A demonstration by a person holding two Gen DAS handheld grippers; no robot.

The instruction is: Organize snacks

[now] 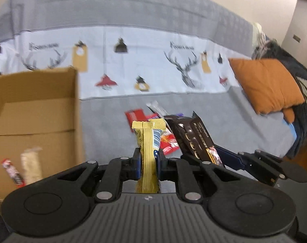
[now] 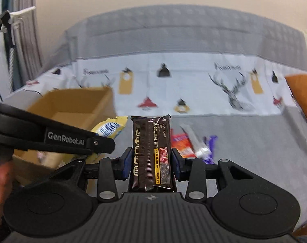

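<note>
The left wrist view shows the inside of the cardboard box (image 1: pixel 34 121) at its left side, where two snack bars, a pale one (image 1: pixel 31 165) and a red-and-dark one (image 1: pixel 12 173), lean against the box floor. The right wrist view shows the same box (image 2: pixel 72 109) only from outside and farther left, so its contents are not readable there. The right view alone shows the side of the left gripper with the "GenRobot.AI" label, and a part of the person's hand (image 2: pixel 0 184) at the left edge.

The left gripper (image 1: pixel 149 163) has its jaws closed narrow on a yellow snack packet (image 1: pixel 148 141), which stands upright between the blue pads, its sealed top edge above them. In the right view this packet (image 2: pixel 111 129) appears just in front of the box.

The right gripper (image 2: pixel 151 162) holds a dark brown cracker pack (image 2: pixel 151 151) upright between its jaws, one pad pressing each long side. From the left view this pack (image 1: pixel 192 137) is tilted, just to the right of the yellow packet.

Behind both grippers, on the grey sofa seat (image 2: pixel 254 141), lie the remaining snacks: a red packet (image 1: pixel 135 116), a silver stick (image 2: pixel 194 141) and a purple wrapper (image 2: pixel 210 145). An orange cushion (image 1: pixel 267 85) rests at the right.
</note>
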